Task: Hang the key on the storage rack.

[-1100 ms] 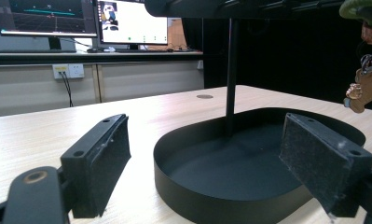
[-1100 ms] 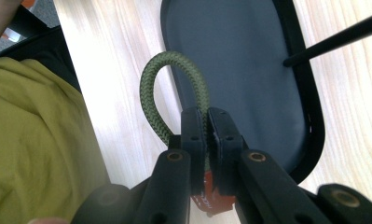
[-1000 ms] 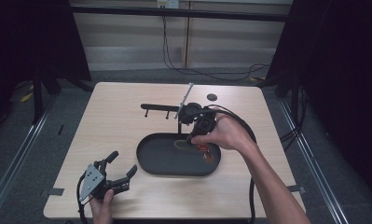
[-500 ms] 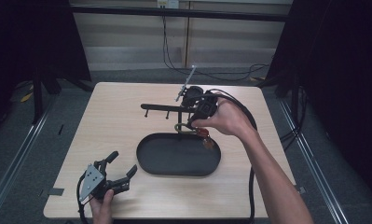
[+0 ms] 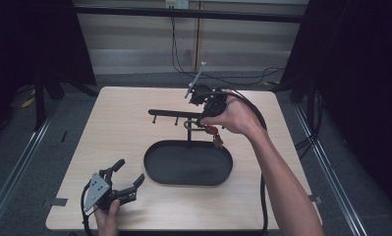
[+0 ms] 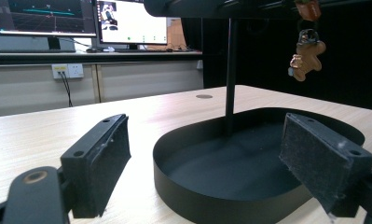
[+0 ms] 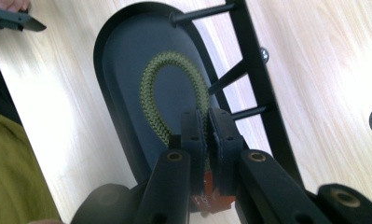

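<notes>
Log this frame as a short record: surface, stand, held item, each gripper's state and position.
surface: light wooden table
stand: black metal rack with pegs on a post, rising from a black oval tray
held item: keychain with olive braided cord loop and a brown bear charm, hanging above the tray
right gripper: shut on the cord loop, raised beside the rack's bar
left gripper: open, low near the table's front edge, facing the tray
</notes>
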The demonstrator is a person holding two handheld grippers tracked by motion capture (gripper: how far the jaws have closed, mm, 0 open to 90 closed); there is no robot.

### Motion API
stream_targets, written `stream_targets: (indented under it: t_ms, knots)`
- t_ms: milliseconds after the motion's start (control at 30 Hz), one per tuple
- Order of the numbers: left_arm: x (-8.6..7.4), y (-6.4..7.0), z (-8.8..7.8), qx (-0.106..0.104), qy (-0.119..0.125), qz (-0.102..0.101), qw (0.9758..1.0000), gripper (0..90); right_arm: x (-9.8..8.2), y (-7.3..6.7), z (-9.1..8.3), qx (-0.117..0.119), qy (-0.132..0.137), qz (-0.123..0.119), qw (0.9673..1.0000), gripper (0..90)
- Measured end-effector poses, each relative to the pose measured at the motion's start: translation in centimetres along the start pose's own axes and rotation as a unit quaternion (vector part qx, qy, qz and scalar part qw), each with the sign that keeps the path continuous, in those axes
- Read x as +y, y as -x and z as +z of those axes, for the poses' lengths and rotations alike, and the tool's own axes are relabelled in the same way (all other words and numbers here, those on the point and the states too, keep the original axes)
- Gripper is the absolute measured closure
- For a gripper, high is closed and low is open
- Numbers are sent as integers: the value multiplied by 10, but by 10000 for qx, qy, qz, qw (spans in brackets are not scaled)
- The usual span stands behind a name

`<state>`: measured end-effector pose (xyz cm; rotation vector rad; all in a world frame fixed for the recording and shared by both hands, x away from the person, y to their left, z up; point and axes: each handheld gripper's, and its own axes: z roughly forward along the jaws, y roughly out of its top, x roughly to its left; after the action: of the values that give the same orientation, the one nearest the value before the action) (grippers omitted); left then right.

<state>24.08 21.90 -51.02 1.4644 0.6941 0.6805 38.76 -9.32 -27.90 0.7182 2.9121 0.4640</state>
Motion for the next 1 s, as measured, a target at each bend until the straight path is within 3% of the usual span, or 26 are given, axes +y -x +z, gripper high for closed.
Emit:
stream_targets:
  t_ms: [1000]
  knots:
    - [0,0,0,1,-2,0,10000,157,5,13,6,49,119,176,9998,819]
